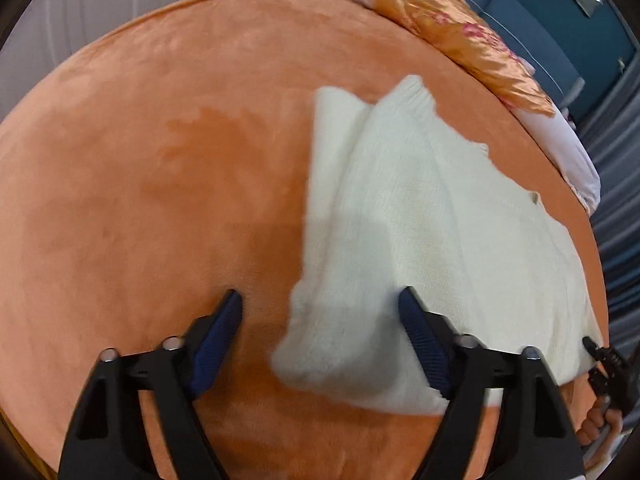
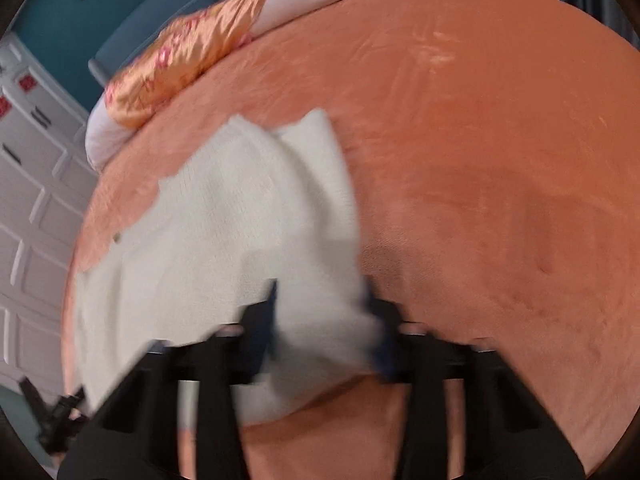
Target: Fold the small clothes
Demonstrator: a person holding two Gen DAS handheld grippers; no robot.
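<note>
Two black grippers with blue pads work over a cream knitted garment [image 1: 420, 216] spread on a bed covered in an orange plush blanket [image 1: 140, 160]. Seen from the left wrist camera, bare orange blanket fills the left half of the view, and the left gripper [image 1: 320, 300] stands with its jaws wide apart, a folded corner of the garment lying between its fingers and nothing clamped. To the right the garment runs on toward the bed's edge, where the other gripper's black tip and the hand holding it show at the frame's border. Along the far side lie an orange satin pillow [image 1: 460, 36] with a pink flower pattern and white bedding [image 1: 568, 148]. From the right wrist camera, blurred by motion, the garment [image 2: 224, 216] lies left of centre, and the right gripper [image 2: 320, 292] has a fold of the cloth between its spread fingers; whether they press on it cannot be told. A white panelled door [image 2: 36, 200] stands at far left, orange blanket at right.
</note>
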